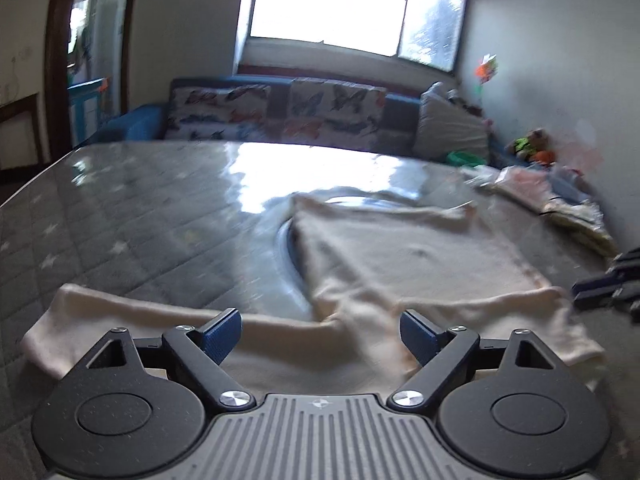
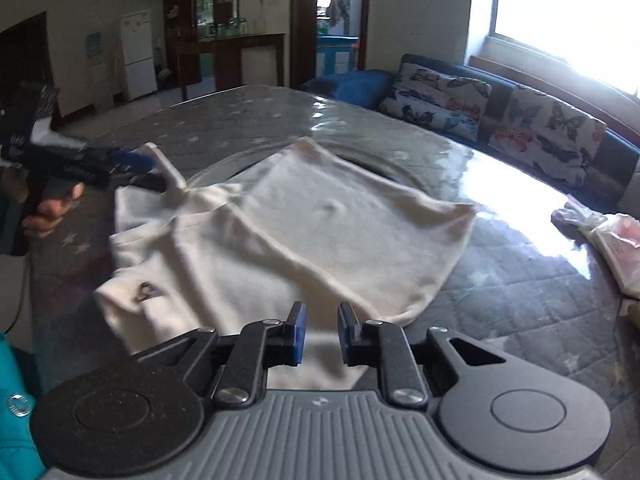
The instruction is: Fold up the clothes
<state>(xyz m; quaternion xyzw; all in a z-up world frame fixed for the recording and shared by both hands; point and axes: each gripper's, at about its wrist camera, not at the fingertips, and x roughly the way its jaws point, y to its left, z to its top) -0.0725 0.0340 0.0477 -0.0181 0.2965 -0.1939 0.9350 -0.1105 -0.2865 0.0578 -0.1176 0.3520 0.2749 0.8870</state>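
Wide-spread blue pads of the left gripper (image 1: 320, 334) hover over a cream sweater (image 1: 400, 256), gripping nothing. Across the garment, the right gripper (image 2: 321, 334) has its jaws narrowly parted around the hem; contact is unclear. Sweater lies flat on the glossy grey mattress (image 2: 520, 248); motion blur smears folded clothes (image 1: 560, 196) at the wall.

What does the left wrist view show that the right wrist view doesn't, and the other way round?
Only the left wrist view shows the left gripper head-on, jaws wide over the sleeve, plus toys by the wall. Only the right wrist view shows the right gripper narrowly open above the garment's near edge, the fridge and cabinet. Both show the cream garment on the grey mattress and butterfly cushions.
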